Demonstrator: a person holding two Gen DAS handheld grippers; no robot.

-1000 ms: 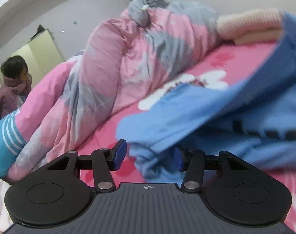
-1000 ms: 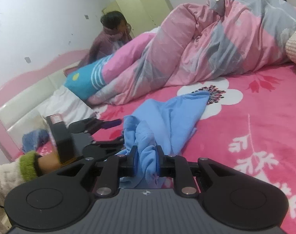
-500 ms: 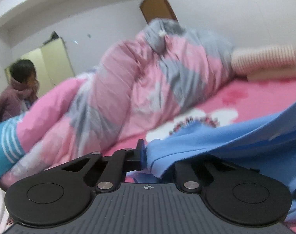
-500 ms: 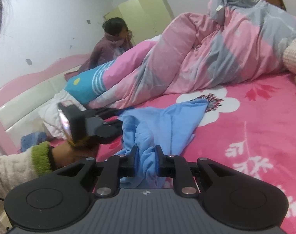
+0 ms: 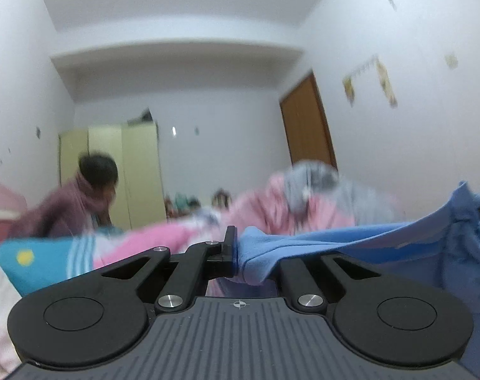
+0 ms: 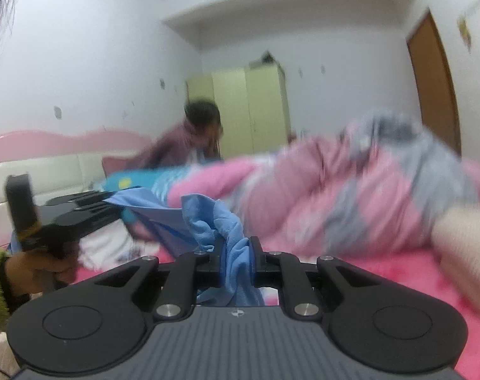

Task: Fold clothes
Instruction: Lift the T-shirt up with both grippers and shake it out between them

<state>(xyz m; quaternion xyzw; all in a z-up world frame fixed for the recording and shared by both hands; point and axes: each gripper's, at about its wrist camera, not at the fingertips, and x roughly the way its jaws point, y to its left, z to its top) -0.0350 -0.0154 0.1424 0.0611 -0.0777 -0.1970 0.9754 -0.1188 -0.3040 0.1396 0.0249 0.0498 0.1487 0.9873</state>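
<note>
A light blue garment (image 5: 382, 243) hangs in the air between both grippers, above the pink bed. My left gripper (image 5: 240, 256) is shut on one edge of it; the cloth drapes over the right finger and stretches off to the right. In the right wrist view my right gripper (image 6: 236, 266) is shut on a bunched part of the blue garment (image 6: 230, 237), which runs left to the left gripper (image 6: 81, 212), held by a hand (image 6: 34, 269) in a green-cuffed sleeve.
A heaped pink and grey quilt (image 6: 366, 190) lies across the bed (image 6: 414, 275) behind the garment. A person in a maroon hoodie (image 6: 189, 139) sits at the far side by a pale yellow wardrobe (image 6: 249, 107). A striped turquoise pillow (image 5: 46, 259) lies at left.
Both grippers have risen and tilted up, lifting the blue garment off the bed. The left gripper, open a second ago, has shut on the cloth's edge. The views are blurred by motion.
</note>
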